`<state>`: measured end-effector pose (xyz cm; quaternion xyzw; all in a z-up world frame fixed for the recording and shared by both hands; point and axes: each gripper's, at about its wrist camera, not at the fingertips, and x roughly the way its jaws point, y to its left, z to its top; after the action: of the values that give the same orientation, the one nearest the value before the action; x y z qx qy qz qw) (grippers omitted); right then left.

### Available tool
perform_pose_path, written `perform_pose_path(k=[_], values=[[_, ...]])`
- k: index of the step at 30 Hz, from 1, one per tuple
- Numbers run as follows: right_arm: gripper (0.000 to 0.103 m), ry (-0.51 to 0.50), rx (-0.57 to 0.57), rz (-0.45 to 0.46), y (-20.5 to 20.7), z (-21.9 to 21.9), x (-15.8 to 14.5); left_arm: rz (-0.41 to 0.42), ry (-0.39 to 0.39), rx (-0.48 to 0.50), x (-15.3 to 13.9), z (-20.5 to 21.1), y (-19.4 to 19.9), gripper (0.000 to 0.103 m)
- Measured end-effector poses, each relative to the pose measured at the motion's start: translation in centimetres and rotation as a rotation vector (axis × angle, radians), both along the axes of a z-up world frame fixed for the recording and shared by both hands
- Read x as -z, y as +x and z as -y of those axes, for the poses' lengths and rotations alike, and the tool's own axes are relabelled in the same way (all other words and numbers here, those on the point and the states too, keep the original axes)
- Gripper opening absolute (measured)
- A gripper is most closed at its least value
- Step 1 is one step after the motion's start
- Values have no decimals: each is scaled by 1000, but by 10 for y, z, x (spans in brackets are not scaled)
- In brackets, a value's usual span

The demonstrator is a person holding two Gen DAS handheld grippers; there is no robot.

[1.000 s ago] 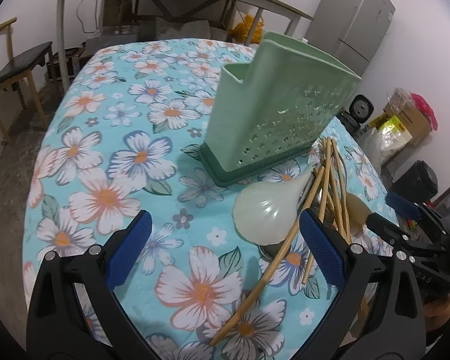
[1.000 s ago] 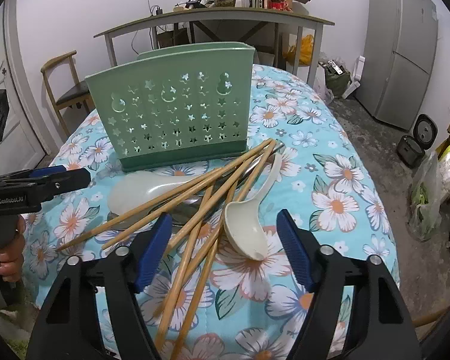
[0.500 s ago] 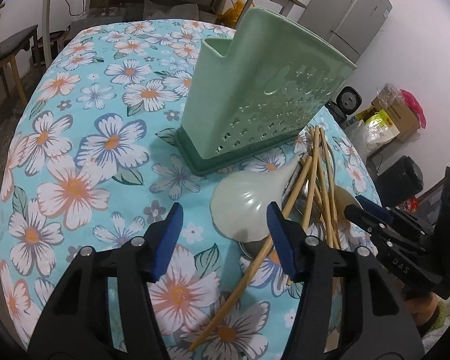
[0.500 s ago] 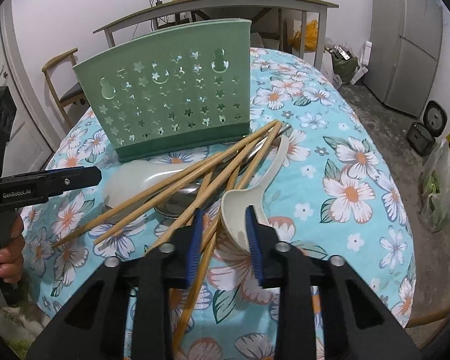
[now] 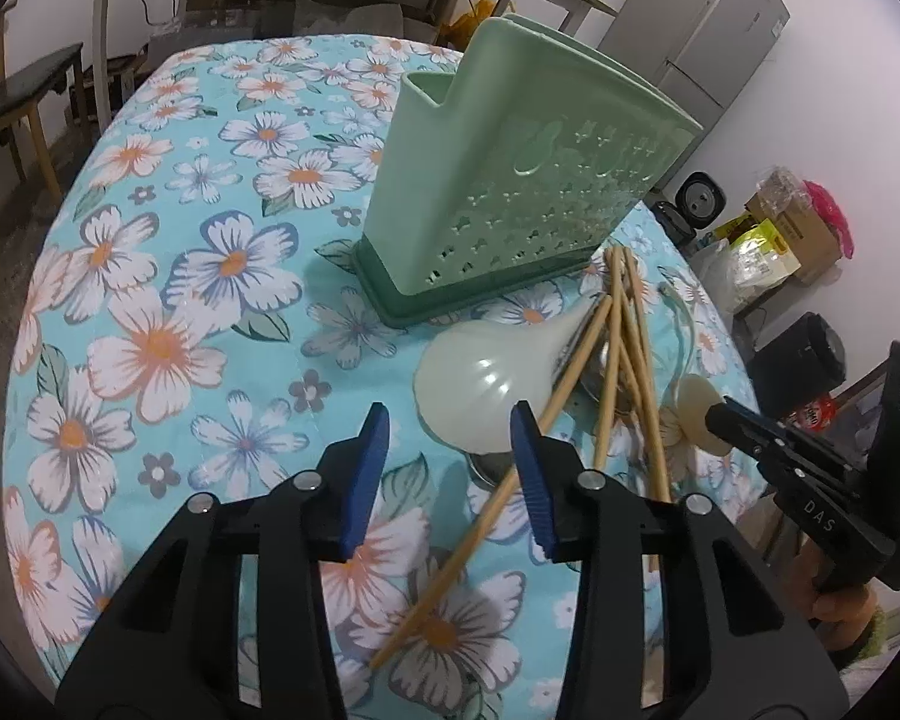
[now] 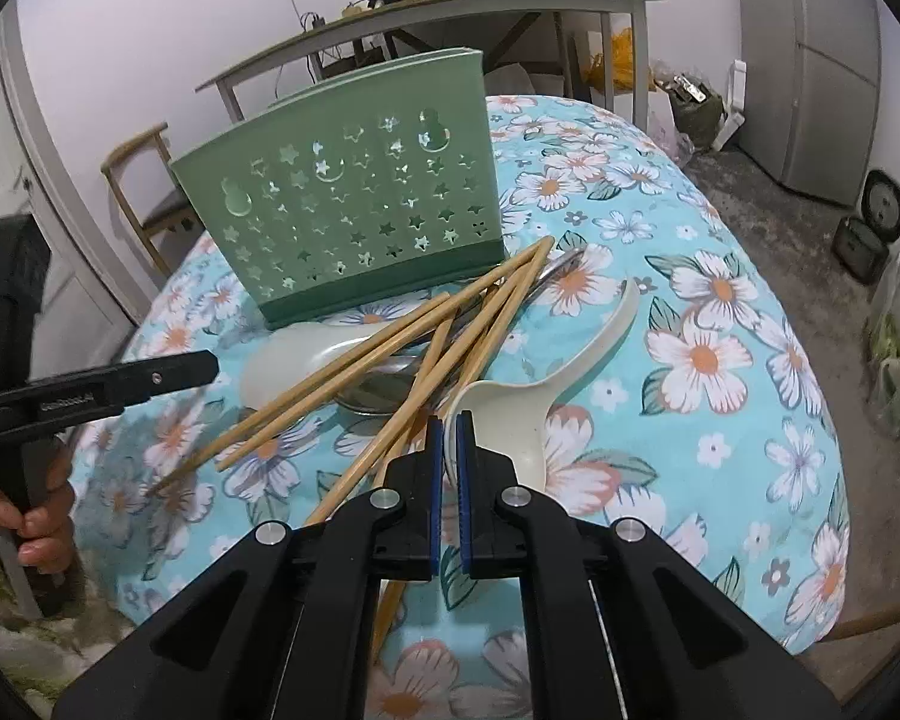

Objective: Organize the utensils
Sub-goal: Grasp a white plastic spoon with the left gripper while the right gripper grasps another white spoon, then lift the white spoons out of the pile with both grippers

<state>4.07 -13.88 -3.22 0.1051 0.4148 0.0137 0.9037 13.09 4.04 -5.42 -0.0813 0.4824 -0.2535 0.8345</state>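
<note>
Right gripper [image 6: 448,420] pinched nearly shut on the rim of the cream spoon [image 6: 528,396], lower centre of the right wrist view. Best lifted slowly, clear of the chopsticks [image 6: 390,354] crossing to its left, then carried toward the green holder [image 6: 342,222], upper centre. Left gripper [image 5: 450,420] half open and closing, nothing clamped yet, with the pale ladle [image 5: 486,384] just beyond its tips.

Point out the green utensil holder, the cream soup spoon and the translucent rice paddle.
green utensil holder [image 6: 354,222]: right wrist view, perforated front wall.
cream soup spoon [image 6: 513,414]: right wrist view, bowl.
translucent rice paddle [image 5: 480,390]: left wrist view, blade.
</note>
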Motion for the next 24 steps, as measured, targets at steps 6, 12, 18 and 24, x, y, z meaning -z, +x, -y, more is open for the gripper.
perform_pose_path(k=[6, 12, 18, 24], values=[[5, 46, -11, -30, 2, 0, 9, -84, -76, 1, 12, -2, 5, 37], [5, 59, -13, -35, 3, -1, 9, -203, -167, -35, 31, -11, 24, 37], [5, 59, -17, -42, 7, -2, 12, -321, -321, -70, 50, -19, 50, 37], [5, 56, -19, -46, 10, -4, 13, -400, -470, -60, 55, -25, 60, 37]])
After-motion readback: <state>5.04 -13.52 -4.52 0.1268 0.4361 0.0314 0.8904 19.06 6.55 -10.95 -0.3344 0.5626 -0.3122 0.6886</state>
